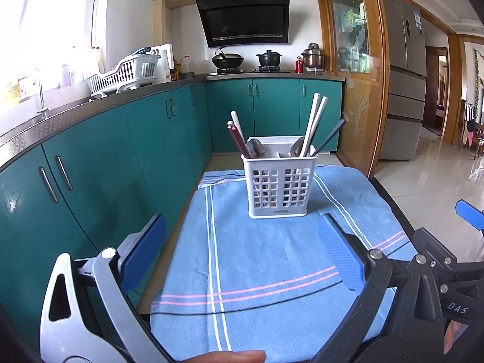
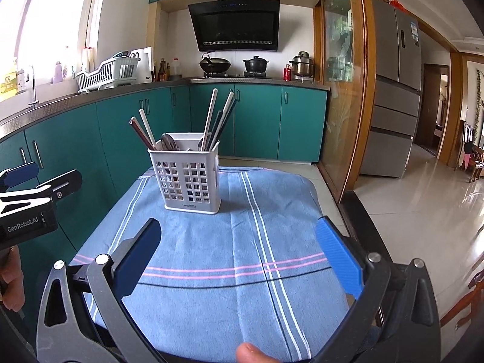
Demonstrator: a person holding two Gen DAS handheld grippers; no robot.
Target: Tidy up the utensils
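Ahead of my left fingers [image 1: 157,242]: utensil holder [image 1: 279,181] on cloth [image 1: 257,257], on table [image 1: 390,202]. Chopsticks [image 1: 314,121], spoons [image 1: 255,146] inside. Cabinets [image 1: 121,151] left and behind.

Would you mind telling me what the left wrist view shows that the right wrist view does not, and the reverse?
Only the left wrist view shows the right hand-held gripper from the side, at its right edge. Only the right wrist view shows the left hand-held gripper from the side, at its left edge. Both show the white utensil caddy holding chopsticks and spoons on the blue cloth.
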